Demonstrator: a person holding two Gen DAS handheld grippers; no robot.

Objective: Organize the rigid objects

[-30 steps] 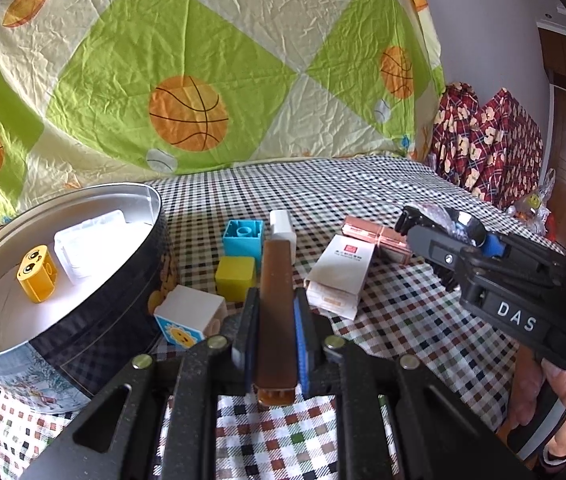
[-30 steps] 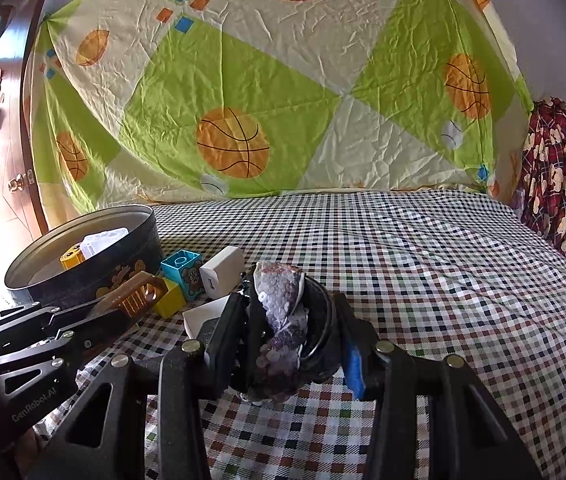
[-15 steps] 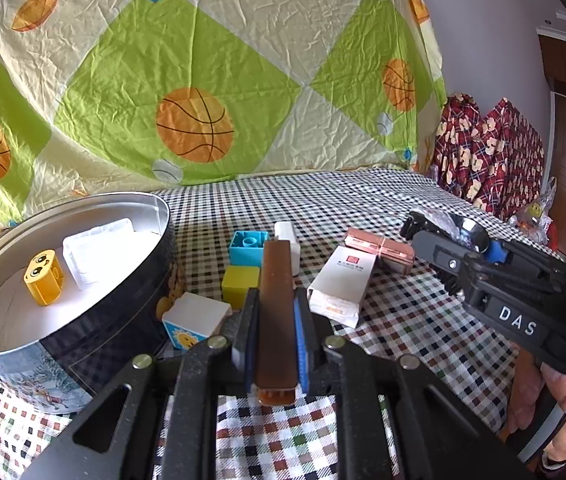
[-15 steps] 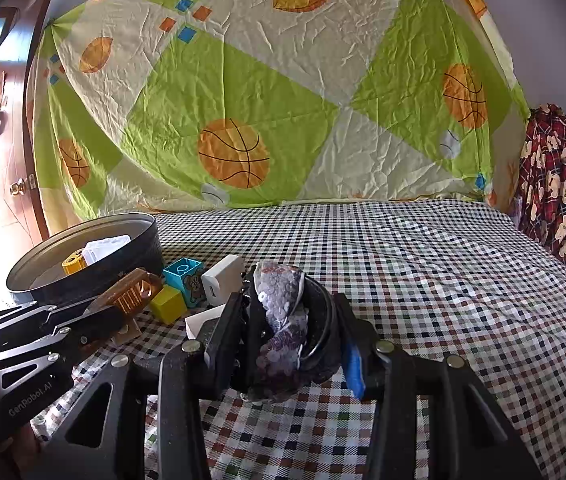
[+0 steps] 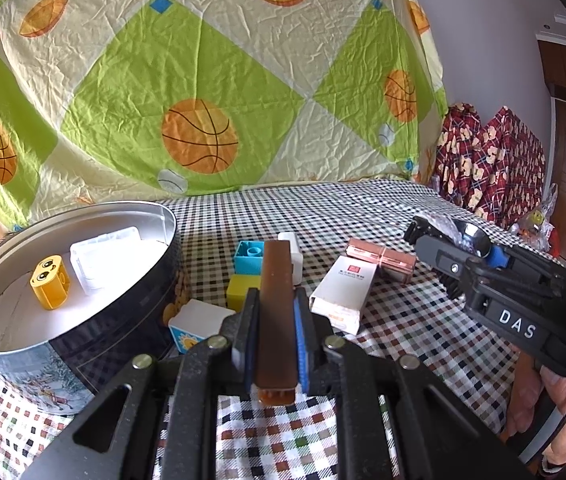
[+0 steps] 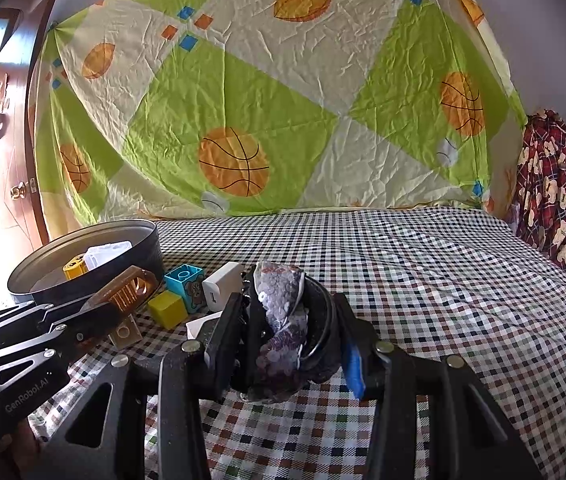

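Note:
My left gripper (image 5: 276, 304) is shut on a long brown bar (image 5: 277, 300) and holds it above the checked cloth, right of the round tin (image 5: 123, 320). The bar shows in the right wrist view (image 6: 125, 290) too. The tin holds a yellow face block (image 5: 49, 282) and a white plastic box (image 5: 101, 256). My right gripper (image 6: 283, 312) is shut on a sequined pouch (image 6: 281, 320) with a dark rounded piece beside it. It shows in the left wrist view (image 5: 455, 248) at the right.
On the cloth lie a blue brick (image 5: 249, 256), a yellow cube (image 5: 241, 296), a white cube with a sun picture (image 5: 199, 324), a white charger (image 6: 223, 286), a white carton (image 5: 345, 288) and a copper-coloured box (image 5: 381, 258). A basketball-print sheet (image 5: 203, 80) hangs behind.
Both grippers have risen a little and drawn back; the tin and blocks sit lower and farther in view. Both grips are unchanged.

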